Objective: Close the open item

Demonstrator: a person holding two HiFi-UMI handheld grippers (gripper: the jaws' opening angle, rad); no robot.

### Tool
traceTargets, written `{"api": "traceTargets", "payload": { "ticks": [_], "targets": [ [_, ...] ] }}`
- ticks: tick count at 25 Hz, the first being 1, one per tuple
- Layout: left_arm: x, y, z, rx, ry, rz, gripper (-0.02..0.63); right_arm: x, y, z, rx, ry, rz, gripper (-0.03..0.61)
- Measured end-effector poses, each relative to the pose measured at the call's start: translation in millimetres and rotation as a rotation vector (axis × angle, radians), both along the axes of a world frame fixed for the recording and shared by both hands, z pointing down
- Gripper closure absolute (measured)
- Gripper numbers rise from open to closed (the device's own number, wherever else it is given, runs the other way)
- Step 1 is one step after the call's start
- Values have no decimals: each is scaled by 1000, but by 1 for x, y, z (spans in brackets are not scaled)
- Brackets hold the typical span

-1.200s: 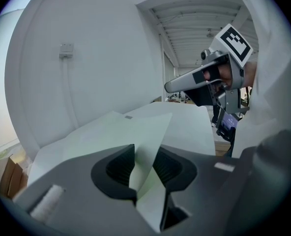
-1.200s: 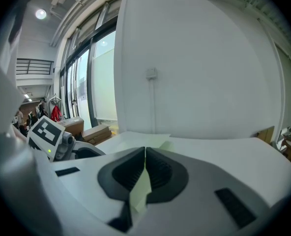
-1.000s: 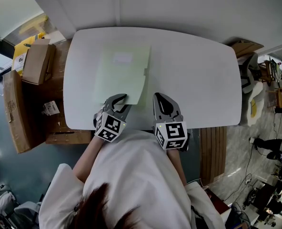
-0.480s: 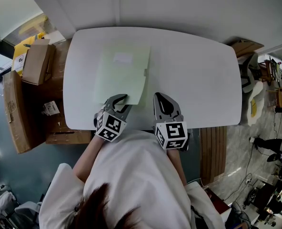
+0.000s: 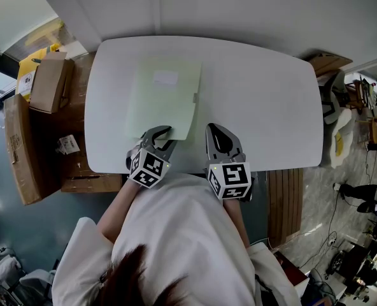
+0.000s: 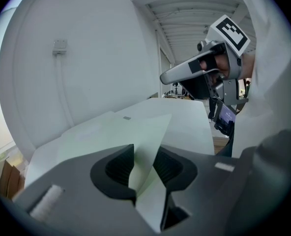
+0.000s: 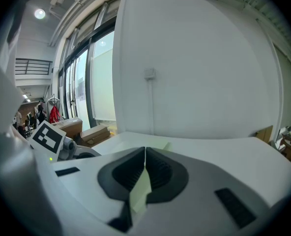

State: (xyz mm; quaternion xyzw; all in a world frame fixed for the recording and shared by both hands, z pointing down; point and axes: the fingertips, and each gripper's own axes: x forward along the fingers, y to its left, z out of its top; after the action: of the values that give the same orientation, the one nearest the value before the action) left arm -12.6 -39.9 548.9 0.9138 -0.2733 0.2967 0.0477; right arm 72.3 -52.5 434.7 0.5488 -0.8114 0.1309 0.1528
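Note:
A pale green folder (image 5: pixel 163 101) lies flat on the white table (image 5: pixel 258 94), cover down, with a white label (image 5: pixel 165 78) near its far end and a small tab (image 5: pixel 195 97) on its right edge. My left gripper (image 5: pixel 158 134) rests at the folder's near edge. Its jaws stand apart, and in the left gripper view the green folder (image 6: pixel 145 146) shows through the gap with no pad pressing on it. My right gripper (image 5: pixel 217 139) sits on the table just right of the folder's near corner. Its fingertips (image 7: pixel 144 150) meet, with nothing held.
Cardboard boxes (image 5: pixel 48 85) are stacked left of the table, with a long one (image 5: pixel 20 152) on the floor. A slatted wooden panel (image 5: pixel 284 199) stands off the near right edge. A chair (image 5: pixel 332 101) and clutter lie to the right. A wall backs the table.

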Motion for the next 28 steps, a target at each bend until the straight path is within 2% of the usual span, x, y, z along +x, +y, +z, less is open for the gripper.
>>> {"api": "traceTargets", "payload": {
  "ticks": [28],
  "targets": [
    [7, 2, 8, -21, -42, 39, 489, 1, -2, -3, -6, -3, -3, 574]
  ]
}}
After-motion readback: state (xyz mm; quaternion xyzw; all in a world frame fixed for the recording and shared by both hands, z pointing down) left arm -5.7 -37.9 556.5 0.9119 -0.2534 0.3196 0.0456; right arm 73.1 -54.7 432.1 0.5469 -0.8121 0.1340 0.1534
